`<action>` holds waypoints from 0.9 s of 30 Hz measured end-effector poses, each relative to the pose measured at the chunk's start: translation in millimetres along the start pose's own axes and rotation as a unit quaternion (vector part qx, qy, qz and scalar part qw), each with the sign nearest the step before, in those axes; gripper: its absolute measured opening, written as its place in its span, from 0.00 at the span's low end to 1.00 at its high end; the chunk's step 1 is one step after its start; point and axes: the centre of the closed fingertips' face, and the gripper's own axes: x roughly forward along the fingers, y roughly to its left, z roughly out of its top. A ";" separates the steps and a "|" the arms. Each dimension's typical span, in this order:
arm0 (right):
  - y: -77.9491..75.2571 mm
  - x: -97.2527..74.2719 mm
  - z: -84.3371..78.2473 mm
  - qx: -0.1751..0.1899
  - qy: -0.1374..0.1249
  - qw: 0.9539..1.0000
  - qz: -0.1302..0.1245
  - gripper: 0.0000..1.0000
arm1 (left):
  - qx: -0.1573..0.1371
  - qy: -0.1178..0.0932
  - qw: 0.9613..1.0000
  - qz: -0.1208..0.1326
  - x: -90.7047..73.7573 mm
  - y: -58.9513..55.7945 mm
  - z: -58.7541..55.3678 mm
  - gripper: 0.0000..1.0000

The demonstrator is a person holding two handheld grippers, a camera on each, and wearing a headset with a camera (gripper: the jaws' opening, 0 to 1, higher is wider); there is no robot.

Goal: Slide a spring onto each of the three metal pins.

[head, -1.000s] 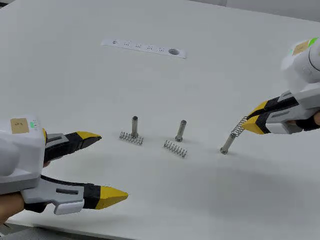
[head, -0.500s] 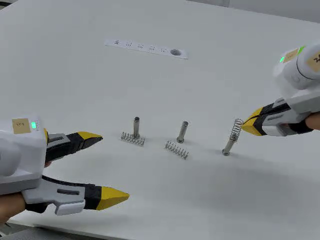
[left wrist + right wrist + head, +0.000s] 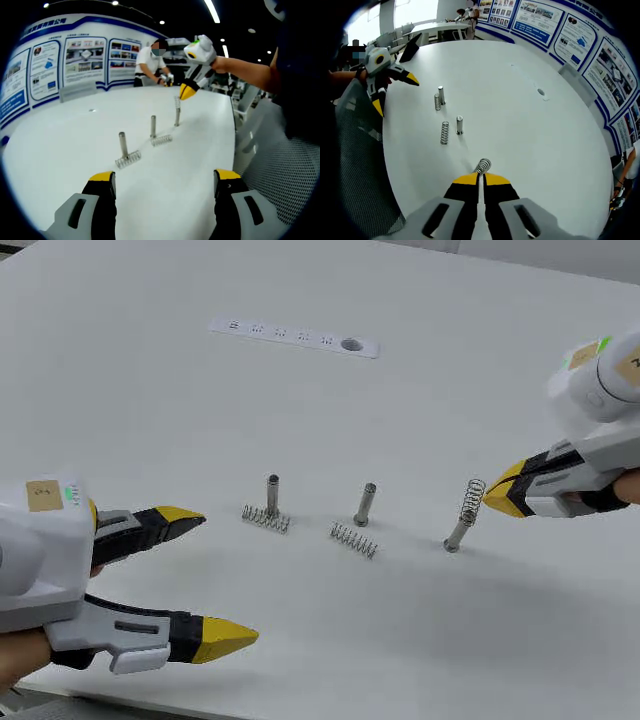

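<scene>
Three metal pins stand on the white table (image 3: 420,410). Over the top of the right pin (image 3: 455,537) a spring (image 3: 471,501) stands nearly upright, and my right gripper (image 3: 489,502) is shut on its upper end. In the right gripper view the spring (image 3: 483,165) sits right at the closed tips (image 3: 481,175). A loose spring (image 3: 353,540) lies by the middle pin (image 3: 365,504), another spring (image 3: 265,519) at the foot of the left pin (image 3: 272,494). My left gripper (image 3: 215,578) hangs open and empty near the table's front left, short of the pins (image 3: 122,143).
A flush socket strip (image 3: 293,336) with a round hole (image 3: 349,344) lies at the far side of the table. A person (image 3: 150,60) stands beyond the table's far end. The table's front edge runs just under my left gripper.
The spring in my right gripper has swung from slanted to nearly upright over the right pin, and that gripper has risen slightly. My left gripper has stayed put.
</scene>
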 end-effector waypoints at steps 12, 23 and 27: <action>-0.4 -0.4 5.9 -0.006 -0.009 1.000 -0.004 0.13 | 0.000 -0.002 1.000 0.001 -0.4 0.2 0.6 0.82; -0.6 4.4 13.2 -0.009 -0.013 1.000 -0.003 0.16 | 0.000 -0.003 1.000 0.002 -0.8 1.0 0.7 0.82; -0.9 6.6 14.7 -0.006 -0.014 1.000 -0.001 0.16 | 0.000 -0.003 1.000 0.003 -1.1 1.4 0.7 0.82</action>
